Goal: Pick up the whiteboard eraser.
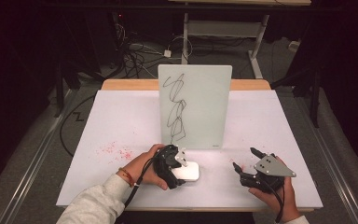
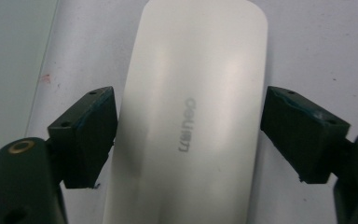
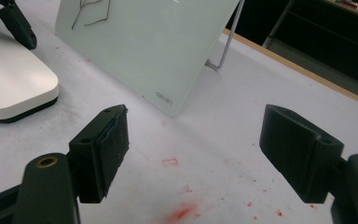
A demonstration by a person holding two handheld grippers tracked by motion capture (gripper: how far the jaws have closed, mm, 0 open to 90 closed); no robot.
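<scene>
A: Left gripper (image 1: 181, 164), status?
B: It sits over the white whiteboard eraser (image 1: 186, 171), one jaw at each long side. In the left gripper view the eraser (image 2: 186, 116) runs up between the jaws; both pads stand right at its edges, and I cannot tell whether they press it.

A: Where is the eraser?
B: Flat on the counter (image 1: 121, 126), near the front edge, just in front of the upright glass writing board (image 1: 193, 105), apart from it. The board carries a black scribble (image 1: 175, 109).

A: Right gripper (image 1: 246, 161)?
B: Jaws spread wide, nothing between them, well to the right of the eraser. Its own view looks over red marker stains (image 3: 179, 212) on the counter, with the board's lower corner (image 3: 168, 100) beyond.

A: Other marks?
B: More red specks (image 1: 114, 150) left of the eraser
</scene>
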